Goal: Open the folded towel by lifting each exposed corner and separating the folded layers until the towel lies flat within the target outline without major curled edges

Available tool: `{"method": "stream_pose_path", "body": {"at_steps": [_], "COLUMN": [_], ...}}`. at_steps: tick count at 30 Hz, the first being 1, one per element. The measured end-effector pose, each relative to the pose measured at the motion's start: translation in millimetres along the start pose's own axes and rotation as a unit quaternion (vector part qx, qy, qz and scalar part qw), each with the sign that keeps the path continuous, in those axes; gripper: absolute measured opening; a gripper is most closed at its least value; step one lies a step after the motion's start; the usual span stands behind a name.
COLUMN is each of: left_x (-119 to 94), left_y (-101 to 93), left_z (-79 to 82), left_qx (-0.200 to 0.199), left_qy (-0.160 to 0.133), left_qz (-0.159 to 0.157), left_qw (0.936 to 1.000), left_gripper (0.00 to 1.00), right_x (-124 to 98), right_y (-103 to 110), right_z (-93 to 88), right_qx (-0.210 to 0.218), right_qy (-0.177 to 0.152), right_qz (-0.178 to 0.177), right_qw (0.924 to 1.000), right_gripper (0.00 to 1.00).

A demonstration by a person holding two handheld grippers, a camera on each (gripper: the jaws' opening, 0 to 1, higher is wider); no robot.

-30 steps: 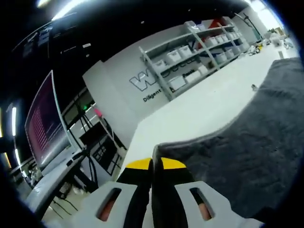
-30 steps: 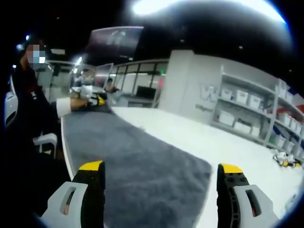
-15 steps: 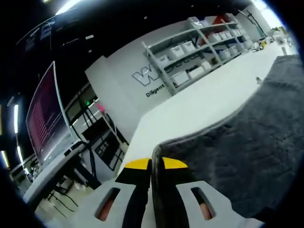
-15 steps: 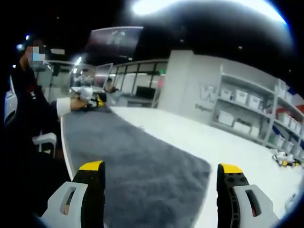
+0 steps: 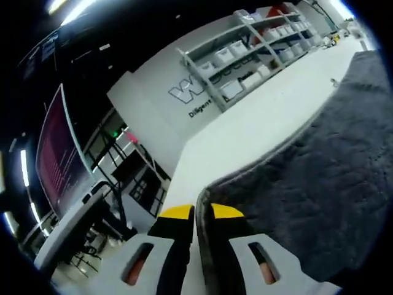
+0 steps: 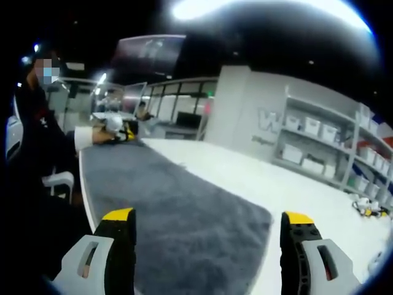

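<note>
Towel: we are working with a dark grey plush towel (image 6: 184,227) spread long across the white table (image 6: 295,184).
Handling: we are judging it soft, limp and light, its pile giving fair grip; taking it at corners or hems should suit best.
Left gripper (image 5: 196,215): we are pinching one towel corner between its yellow-tipped fingers (image 5: 175,215), which are pressed together on the cloth; the corner appears raised off the table.
Right gripper (image 6: 209,236): we are holding its fingers (image 6: 120,236) wide apart, empty, with the near end of the towel lying between and below them, apparently untouched.
Far end: in the right gripper view, the left gripper is gripping the towel's distant corner.
</note>
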State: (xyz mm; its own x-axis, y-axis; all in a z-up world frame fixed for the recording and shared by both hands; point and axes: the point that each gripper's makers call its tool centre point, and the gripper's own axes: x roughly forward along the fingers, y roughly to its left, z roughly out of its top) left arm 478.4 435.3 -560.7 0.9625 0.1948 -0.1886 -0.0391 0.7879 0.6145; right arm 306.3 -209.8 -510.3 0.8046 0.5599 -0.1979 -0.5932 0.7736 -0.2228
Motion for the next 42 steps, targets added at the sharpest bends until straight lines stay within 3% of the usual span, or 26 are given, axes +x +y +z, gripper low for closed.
{"method": "stream_pose_path", "body": {"at_steps": [5,10,12,15,24,26,29,35,37,42], "left_x": [1.4,-5.6,-9.5,-14.8,-19.0,-20.0,-20.8,-20.7,-24.8,-25.1], "left_y": [3.0,7.2,10.5,13.7,18.7,17.6,18.8,18.7,11.7,-1.1], "left_z": [-7.5,-3.5,1.7,12.9,19.3,20.5,26.2,26.4,33.2,39.6], "left_qx": [0.024,0.026,0.023,-0.017,-0.033,-0.034,-0.069,-0.061,-0.067,-0.076], "left_qy": [0.019,0.017,0.007,-0.024,-0.040,-0.043,-0.063,-0.064,-0.082,-0.091], "left_qz": [0.011,0.021,0.030,0.035,0.040,0.035,0.024,0.024,0.010,-0.014], "left_qw": [0.9995,0.9993,0.9993,0.9990,0.9979,0.9979,0.9954,0.9958,0.9943,0.9929], "left_gripper": [0.24,0.27,0.27,0.25,0.24,0.22,0.17,0.17,0.18,0.18], "right_x": [0.0,-0.1,0.0,-0.1,-1.3,-1.4,-1.6,-1.1,-0.7,-0.7], "right_y": [-0.7,-0.6,-0.5,0.0,-0.6,-1.3,-1.5,-0.6,-0.3,-0.3], "right_z": [-1.5,-1.2,-1.7,-0.7,0.8,0.9,1.3,1.6,1.1,0.7], "right_qx": [0.001,0.000,0.000,0.000,0.000,0.000,-0.001,-0.002,-0.002,-0.002], "right_qy": [0.001,0.000,0.001,-0.003,-0.007,-0.007,-0.008,-0.008,-0.008,-0.007], "right_qz": [0.000,0.001,0.001,0.001,0.000,-0.002,-0.002,-0.001,0.000,-0.001], "right_qw": [1.0000,1.0000,1.0000,1.0000,1.0000,1.0000,1.0000,1.0000,1.0000,1.0000], "right_gripper": [0.99,0.99,0.99,0.99,0.98,0.97,0.97,0.97,0.97,0.97]}}
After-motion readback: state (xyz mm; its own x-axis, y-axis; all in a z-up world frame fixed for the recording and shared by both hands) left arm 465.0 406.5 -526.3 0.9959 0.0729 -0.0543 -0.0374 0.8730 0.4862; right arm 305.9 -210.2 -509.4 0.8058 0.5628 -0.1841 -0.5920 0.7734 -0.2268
